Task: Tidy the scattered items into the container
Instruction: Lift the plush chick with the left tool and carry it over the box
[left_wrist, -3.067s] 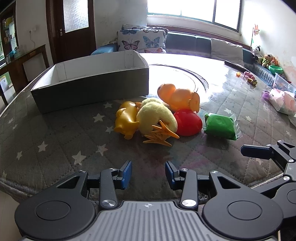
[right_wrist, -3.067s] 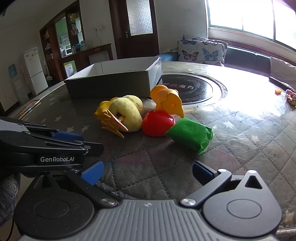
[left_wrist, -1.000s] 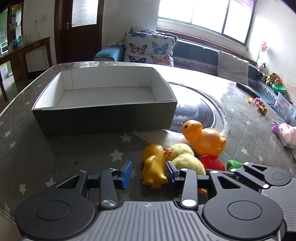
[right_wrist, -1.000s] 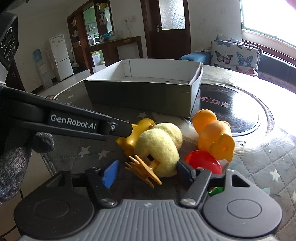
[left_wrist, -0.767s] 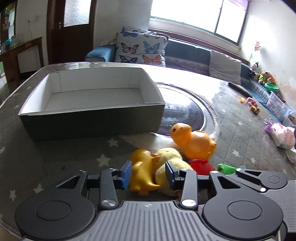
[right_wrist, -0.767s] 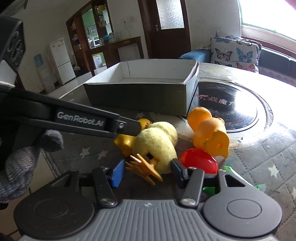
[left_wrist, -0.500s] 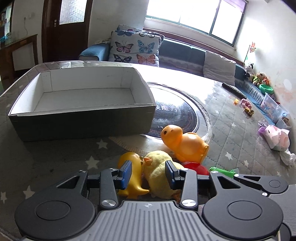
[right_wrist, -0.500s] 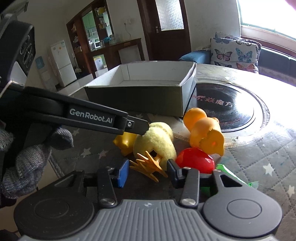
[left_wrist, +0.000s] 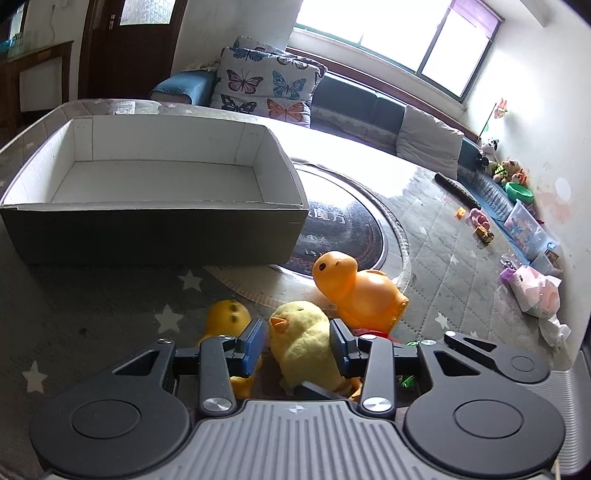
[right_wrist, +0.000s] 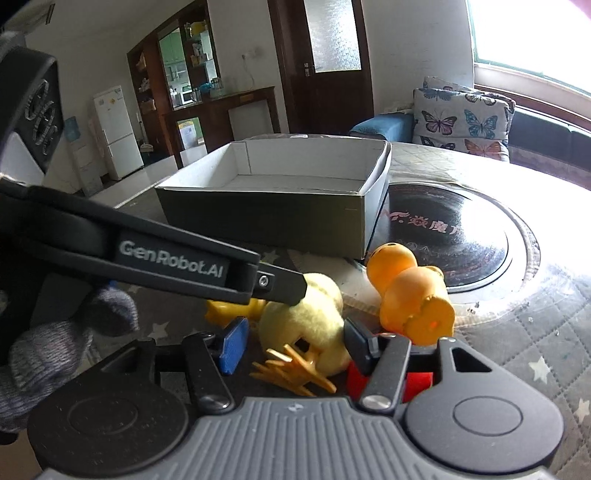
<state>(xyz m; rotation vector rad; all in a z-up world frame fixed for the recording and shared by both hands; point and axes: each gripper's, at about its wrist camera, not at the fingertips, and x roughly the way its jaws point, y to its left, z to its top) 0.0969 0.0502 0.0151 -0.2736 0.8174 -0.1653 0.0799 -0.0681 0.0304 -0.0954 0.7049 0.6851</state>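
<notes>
A fuzzy yellow plush chick (left_wrist: 301, 343) (right_wrist: 303, 317) lies on the table among a smooth yellow duck (left_wrist: 223, 317), an orange rubber duck (left_wrist: 360, 291) (right_wrist: 408, 291) and a red ball (right_wrist: 384, 376). My left gripper (left_wrist: 297, 345) is open with its jaws on either side of the chick. My right gripper (right_wrist: 293, 345) is open around the chick's orange feet (right_wrist: 291, 369). The empty grey box (left_wrist: 155, 206) (right_wrist: 280, 206) stands behind the toys. A green packet is mostly hidden.
The toys lie on a star-patterned quilted cover (left_wrist: 92, 306) beside a round glass turntable (left_wrist: 351, 229). Small toys and a pink pack (left_wrist: 535, 291) sit at the far right edge. The left gripper's arm (right_wrist: 155, 258) crosses the right wrist view.
Both grippers have moved in from the table's near edge to the toy pile. The left has shifted from around the smooth yellow duck to around the plush chick. The right jaws have narrowed.
</notes>
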